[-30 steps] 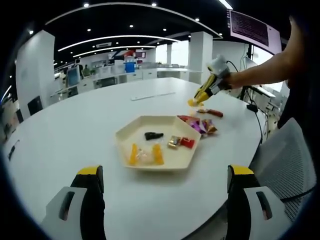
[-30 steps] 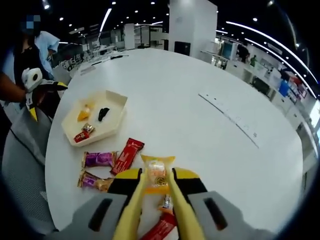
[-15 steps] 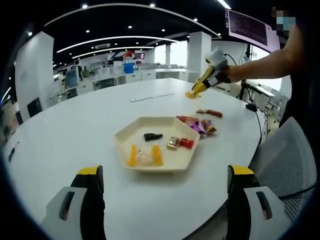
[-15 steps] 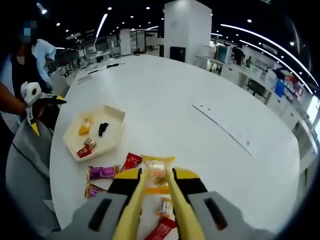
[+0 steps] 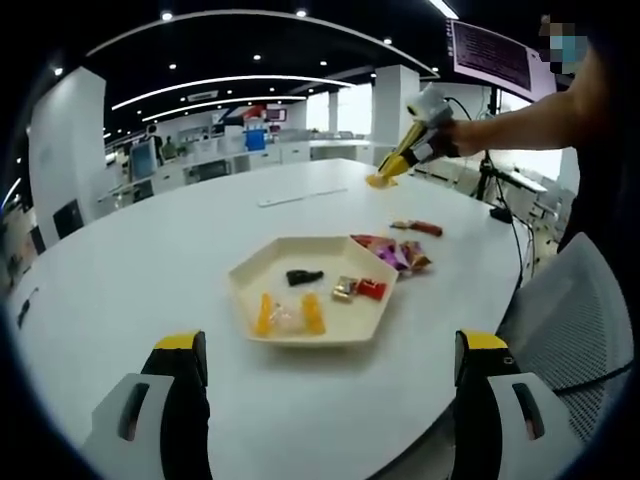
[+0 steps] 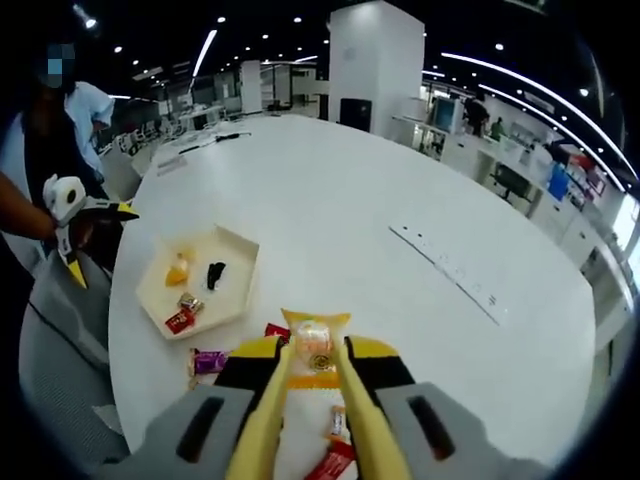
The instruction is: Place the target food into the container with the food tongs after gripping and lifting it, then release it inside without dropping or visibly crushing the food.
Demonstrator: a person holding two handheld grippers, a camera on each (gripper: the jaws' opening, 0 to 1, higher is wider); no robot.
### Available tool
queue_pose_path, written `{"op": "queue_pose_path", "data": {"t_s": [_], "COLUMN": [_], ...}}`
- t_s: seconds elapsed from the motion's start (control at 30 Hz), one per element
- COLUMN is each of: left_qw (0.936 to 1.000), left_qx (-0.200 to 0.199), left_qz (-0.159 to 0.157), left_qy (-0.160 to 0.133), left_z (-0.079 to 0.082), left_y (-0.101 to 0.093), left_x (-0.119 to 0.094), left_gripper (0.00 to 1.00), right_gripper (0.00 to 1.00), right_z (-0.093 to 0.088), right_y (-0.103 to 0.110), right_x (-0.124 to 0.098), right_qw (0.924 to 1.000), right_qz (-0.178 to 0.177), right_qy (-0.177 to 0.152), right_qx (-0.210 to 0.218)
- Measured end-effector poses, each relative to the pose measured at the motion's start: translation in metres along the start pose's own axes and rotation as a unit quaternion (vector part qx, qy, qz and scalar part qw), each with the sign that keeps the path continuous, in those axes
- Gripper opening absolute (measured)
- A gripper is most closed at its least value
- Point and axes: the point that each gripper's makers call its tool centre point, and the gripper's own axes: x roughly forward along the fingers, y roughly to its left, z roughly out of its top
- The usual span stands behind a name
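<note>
Snack packet point(image 6: 313, 345) in right tool point(image 6: 312, 372), tray point(image 6: 232, 302) beyond wrappers point(image 6: 207, 361)

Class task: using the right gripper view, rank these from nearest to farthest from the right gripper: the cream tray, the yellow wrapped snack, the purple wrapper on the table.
1. Yellow wrapped snack, held between the right gripper's jaws.
2. Purple wrapper, on the table just left of the jaws.
3. Cream tray, farther up and left.

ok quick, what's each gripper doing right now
Left gripper: open, holding nothing, low over the table edge.
Right gripper: shut on the yellow snack packet, lifted above the table.
</note>
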Motion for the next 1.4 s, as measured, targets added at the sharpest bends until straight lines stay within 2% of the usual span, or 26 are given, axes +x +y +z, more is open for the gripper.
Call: {"op": "queue_pose_path", "data": {"t_s": [0.37,1.0,1.4], "left_qw": [1.0,0.9998,0.9998], "left_qx": [0.007,0.017,0.016], "left_qz": [-0.003,-0.007,-0.007], "left_qy": [-0.002,-0.007,-0.014], "left_z": [0.002,0.004,0.008], "left_y": [-0.003,-0.006,-0.006], "left_x": [0.0,0.0,-0.001], "left_gripper": [1.0,1.0,1.0], "right_gripper": [0.23,0.23,0.23], "right_z": [0.024,0.072,0.092], "right_y": [0.022,0.08,0.113], "right_x": [0.006,0.026,0.043], "right_qw": [0.9999,0.9983,0.9963], "right_qz": [0.008,0.038,0.06], "right_qy": [-0.008,-0.026,-0.029], "right_qx": [-0.01,-0.035,-0.054]}}
